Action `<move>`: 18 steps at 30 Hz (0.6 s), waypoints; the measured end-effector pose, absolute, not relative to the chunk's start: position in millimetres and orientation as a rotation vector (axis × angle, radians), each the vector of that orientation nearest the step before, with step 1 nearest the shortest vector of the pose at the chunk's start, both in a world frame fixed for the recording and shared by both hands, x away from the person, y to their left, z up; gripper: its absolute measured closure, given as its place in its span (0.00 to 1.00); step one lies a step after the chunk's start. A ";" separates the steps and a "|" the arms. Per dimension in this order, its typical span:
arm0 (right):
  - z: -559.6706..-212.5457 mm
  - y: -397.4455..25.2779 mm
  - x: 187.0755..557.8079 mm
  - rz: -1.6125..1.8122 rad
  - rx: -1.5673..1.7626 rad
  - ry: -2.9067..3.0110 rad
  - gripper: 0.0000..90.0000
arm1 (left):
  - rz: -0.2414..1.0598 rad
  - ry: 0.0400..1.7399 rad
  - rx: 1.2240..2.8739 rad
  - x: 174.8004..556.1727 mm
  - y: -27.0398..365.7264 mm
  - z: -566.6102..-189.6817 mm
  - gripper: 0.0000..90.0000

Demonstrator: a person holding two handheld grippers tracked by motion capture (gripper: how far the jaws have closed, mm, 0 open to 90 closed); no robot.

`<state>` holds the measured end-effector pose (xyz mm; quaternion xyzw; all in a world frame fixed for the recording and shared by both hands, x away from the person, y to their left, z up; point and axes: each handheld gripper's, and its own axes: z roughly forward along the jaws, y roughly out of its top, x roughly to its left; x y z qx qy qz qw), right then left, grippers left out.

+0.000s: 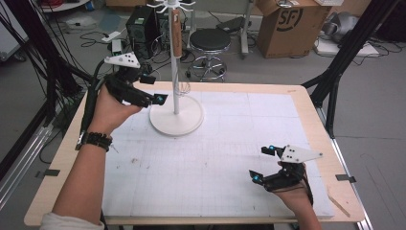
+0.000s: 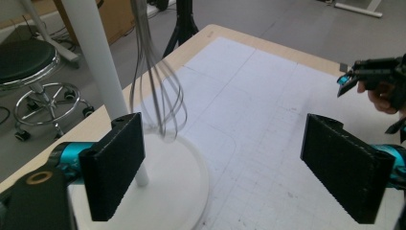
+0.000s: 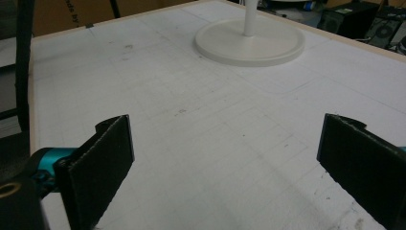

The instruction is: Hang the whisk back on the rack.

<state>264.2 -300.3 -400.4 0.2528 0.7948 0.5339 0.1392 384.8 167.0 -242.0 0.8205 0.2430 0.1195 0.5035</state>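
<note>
Matt white gridded mat [image 1: 225, 143] on pale wood table [image 1: 316, 115], glossy white stand [image 2: 158, 191], thin metal-wire whisk [image 2: 160, 100]

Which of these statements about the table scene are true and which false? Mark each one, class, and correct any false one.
1. A wire whisk hangs beside the white stand's pole. True.
2. The left hand-held gripper is shut on the whisk. False: its jaws stand wide open, holding nothing.
3. The right hand-held gripper is open. True.
4. The stand's round base sits at the table's near right corner. False: it is at the far left.
</note>
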 end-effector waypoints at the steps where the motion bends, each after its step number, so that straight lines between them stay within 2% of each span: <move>1: -400.2 -300.1 264.1 1.542 0.731 2.297 0.05 | 0.294 0.586 1.983 381.3 167.3 -245.2 0.16; 18: -400.8 -298.8 264.8 1.541 0.730 2.301 0.04 | 0.248 0.552 1.960 336.1 199.9 -304.9 0.07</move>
